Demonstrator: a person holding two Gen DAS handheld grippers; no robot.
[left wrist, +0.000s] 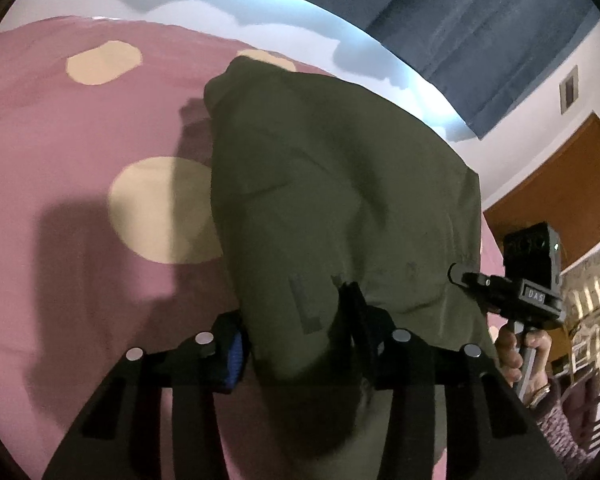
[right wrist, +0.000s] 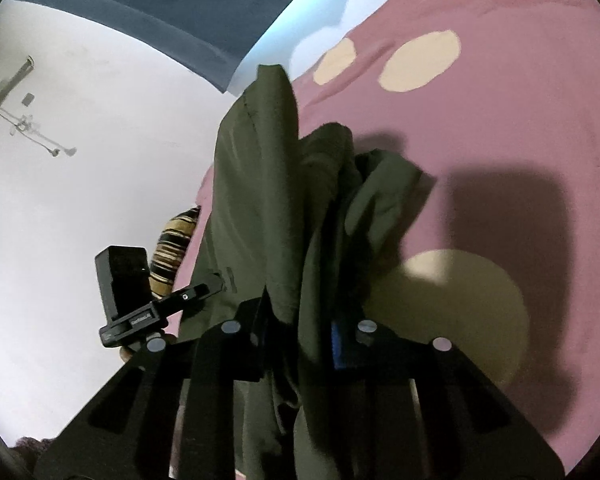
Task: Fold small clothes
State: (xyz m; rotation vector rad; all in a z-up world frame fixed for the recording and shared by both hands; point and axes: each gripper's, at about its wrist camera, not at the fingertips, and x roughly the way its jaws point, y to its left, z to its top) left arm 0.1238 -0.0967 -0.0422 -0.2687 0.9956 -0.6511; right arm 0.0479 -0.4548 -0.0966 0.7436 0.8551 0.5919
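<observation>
Both grippers are clamping the olive garment point(left wrist: 324, 200): the left gripper point(left wrist: 296, 328) is pinching a thick bunch of its near edge, and the right gripper point(right wrist: 300, 320) is gripping its own corner, jaws nearly together. The cloth is hanging between them, over the pink bedspread point(left wrist: 60, 140). This looks like the lift before a fold. Next they need to spread the edge taut, then lay it flat on the far side.

Pink bedspread point(left wrist: 80, 152) with cream dots, blue curtain point(left wrist: 480, 40), white wall point(right wrist: 80, 180), striped cushion point(right wrist: 172, 248).
</observation>
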